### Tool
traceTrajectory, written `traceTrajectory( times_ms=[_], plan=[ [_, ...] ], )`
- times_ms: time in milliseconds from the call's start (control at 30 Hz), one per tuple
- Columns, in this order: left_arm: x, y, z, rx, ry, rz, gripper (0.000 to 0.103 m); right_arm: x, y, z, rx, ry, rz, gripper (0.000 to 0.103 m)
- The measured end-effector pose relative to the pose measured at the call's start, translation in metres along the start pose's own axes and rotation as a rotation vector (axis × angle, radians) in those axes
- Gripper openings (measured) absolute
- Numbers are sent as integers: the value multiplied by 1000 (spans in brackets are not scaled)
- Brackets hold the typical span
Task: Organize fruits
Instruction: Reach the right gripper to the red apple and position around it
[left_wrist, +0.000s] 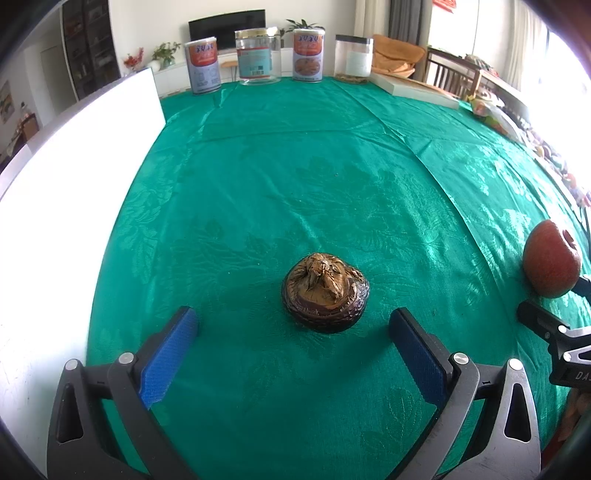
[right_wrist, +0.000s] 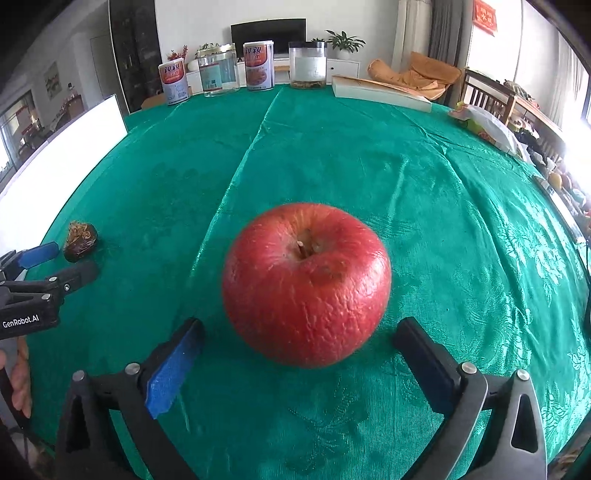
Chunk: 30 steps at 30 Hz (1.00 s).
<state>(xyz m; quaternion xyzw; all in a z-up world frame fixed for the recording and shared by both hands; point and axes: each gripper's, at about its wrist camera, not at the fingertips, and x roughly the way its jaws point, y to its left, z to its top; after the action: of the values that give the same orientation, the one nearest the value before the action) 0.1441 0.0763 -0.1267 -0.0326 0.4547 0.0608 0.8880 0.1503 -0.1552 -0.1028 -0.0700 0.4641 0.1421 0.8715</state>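
A dark brown dried fruit (left_wrist: 325, 293) lies on the green tablecloth, just ahead of my left gripper (left_wrist: 293, 323), whose blue-padded fingers stand wide open on either side, apart from it. A wrinkled red apple (right_wrist: 306, 284) sits on the cloth between the open fingers of my right gripper (right_wrist: 299, 334), with a gap on each side. The apple also shows at the right edge of the left wrist view (left_wrist: 552, 258). The dried fruit shows at the left of the right wrist view (right_wrist: 80, 242), beside the left gripper's fingers (right_wrist: 38, 254).
A white board (left_wrist: 74, 177) stands along the table's left side. Cans and jars (left_wrist: 258, 57) line the far edge, with a flat white box (left_wrist: 413, 88) to their right. Bags and clutter (right_wrist: 487, 127) lie along the right edge.
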Motion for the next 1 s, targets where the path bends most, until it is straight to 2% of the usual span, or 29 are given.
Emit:
traceTrajectory(
  times_ms=[1000],
  plan=[
    [0, 0, 0, -1, 0, 0, 103, 0, 0, -3, 4, -3, -5, 103]
  ],
)
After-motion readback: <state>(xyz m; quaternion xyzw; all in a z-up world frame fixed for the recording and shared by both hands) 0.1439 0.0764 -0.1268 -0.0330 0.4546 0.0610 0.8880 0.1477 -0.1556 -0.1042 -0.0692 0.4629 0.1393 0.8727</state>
